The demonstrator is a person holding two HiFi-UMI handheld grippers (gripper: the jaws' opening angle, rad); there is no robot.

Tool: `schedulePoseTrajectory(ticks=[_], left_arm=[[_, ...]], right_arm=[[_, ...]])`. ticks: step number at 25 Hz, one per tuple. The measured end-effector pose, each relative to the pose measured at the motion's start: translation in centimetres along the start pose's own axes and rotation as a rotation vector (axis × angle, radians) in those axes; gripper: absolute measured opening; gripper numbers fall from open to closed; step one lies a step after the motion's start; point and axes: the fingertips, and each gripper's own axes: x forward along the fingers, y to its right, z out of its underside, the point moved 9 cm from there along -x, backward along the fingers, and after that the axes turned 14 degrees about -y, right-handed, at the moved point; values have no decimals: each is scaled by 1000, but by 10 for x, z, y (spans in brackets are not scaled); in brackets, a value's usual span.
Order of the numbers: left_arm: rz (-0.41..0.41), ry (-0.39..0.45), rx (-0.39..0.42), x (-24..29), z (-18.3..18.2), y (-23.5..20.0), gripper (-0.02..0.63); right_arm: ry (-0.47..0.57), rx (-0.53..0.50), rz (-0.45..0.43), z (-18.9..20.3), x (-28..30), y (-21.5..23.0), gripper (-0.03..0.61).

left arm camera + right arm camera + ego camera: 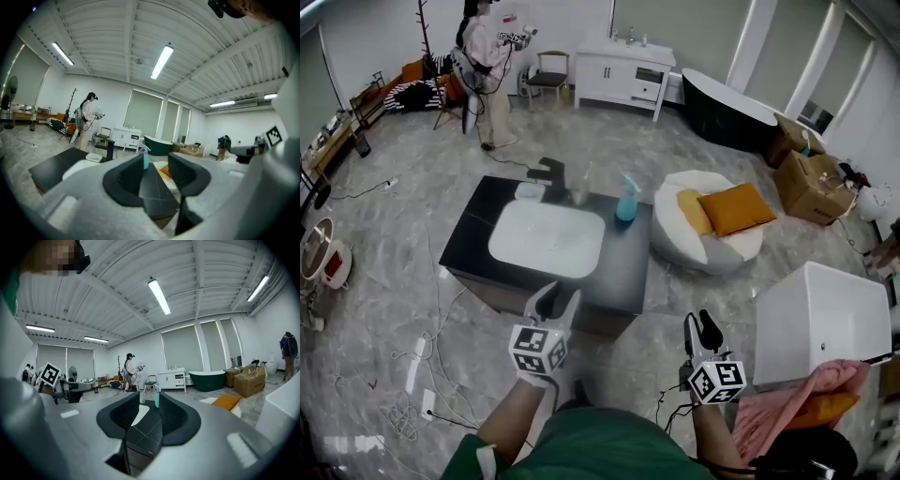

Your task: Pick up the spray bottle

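A teal spray bottle [625,199] stands upright at the far right of a black counter [623,272], beside a white sink basin [547,238] and a black faucet [551,178]. My left gripper [558,298] hovers at the counter's near edge, open and empty. My right gripper [701,326] is off the counter's near right corner, also open and empty. In the left gripper view the spray bottle [146,157] shows far off between the jaws of the left gripper [156,164]. In the right gripper view the bottle [157,399] shows far beyond the right gripper [147,406].
A white beanbag [712,246] with orange cushions lies right of the counter. A white box-like tub [820,323] and pink cloth [797,403] sit at my right. Cardboard boxes [811,183], a dark bathtub [727,108], a white cabinet [623,70] and a person [487,66] are farther back. Cables [412,375] trail on the floor.
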Motion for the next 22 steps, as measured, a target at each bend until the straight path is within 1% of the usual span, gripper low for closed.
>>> schedulePoseTrajectory(ticks=[5, 11, 17, 22], left_arm=[[24, -16, -9, 24, -9, -40, 161], [44, -44, -16, 51, -15, -64, 161], [33, -68, -12, 96, -27, -63, 161], [-22, -66, 2, 132, -53, -61, 161]], right_arm=[[-8, 12, 7, -11, 40, -14, 114], [-40, 29, 11, -15, 70, -15, 115], [-42, 61, -8, -25, 106, 21, 114], [-43, 72, -73, -44, 155, 62, 114]])
